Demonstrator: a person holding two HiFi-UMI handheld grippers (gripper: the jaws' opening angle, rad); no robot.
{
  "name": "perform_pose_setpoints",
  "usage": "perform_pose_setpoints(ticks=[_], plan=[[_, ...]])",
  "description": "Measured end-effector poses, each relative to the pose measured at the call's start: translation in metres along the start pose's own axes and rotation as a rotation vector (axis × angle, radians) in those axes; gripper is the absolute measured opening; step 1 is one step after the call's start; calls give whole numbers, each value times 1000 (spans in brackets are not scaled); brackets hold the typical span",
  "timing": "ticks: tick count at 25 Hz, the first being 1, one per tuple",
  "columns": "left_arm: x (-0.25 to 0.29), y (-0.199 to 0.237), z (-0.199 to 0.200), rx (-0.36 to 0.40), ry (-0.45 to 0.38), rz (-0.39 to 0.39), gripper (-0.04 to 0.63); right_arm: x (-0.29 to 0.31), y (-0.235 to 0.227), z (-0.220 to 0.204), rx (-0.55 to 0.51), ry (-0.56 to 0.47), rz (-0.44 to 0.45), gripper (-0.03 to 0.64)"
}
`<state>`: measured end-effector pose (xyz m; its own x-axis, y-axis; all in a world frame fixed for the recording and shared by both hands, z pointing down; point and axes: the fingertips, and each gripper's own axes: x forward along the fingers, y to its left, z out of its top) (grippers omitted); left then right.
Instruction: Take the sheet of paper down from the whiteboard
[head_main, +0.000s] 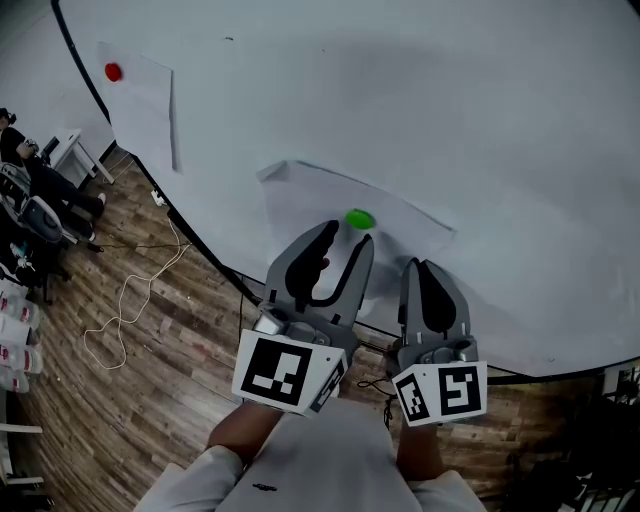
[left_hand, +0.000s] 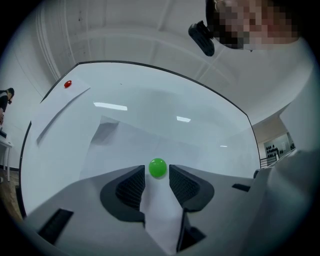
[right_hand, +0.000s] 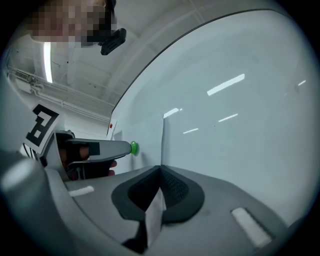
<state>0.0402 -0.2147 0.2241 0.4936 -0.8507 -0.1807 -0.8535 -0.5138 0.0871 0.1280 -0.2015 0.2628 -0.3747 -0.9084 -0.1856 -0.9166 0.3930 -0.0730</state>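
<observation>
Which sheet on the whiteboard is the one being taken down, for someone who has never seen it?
On the large whiteboard hang two sheets. The sheet of paper meant is the lower one in the head view, its edge pinched in the right gripper. A green magnet pins it, while the other sheet, up and to the left, has a red magnet.

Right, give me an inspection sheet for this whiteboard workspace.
Surface: whiteboard, white, dark-edged.
Job's things: sheet of paper, creased, pinned by a green magnet.
Clutter: second sheet under a red magnet, upper left.
Grippers: left gripper open, jaws flanking the green magnet; right gripper shut on the sheet's edge.
Cables: white cable loose on the wooden floor.
Surroundings: chairs at far left.
</observation>
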Motion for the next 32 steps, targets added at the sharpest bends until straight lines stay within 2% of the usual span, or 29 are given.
perform_pose_setpoints(ticks=[9,19,26,32], plan=[[10,-3,4,27,7,13,161,1,1,0,-4,3,1,11],[15,0,4,21,-14,77,141,1,0,0,2,-1,7,11],[14,0,8,17,-45,61,126,0,0,1,-3,-3,5,11],[14,2,6,-5,-34,37,124,0,0,0,-10,-3,2,9]])
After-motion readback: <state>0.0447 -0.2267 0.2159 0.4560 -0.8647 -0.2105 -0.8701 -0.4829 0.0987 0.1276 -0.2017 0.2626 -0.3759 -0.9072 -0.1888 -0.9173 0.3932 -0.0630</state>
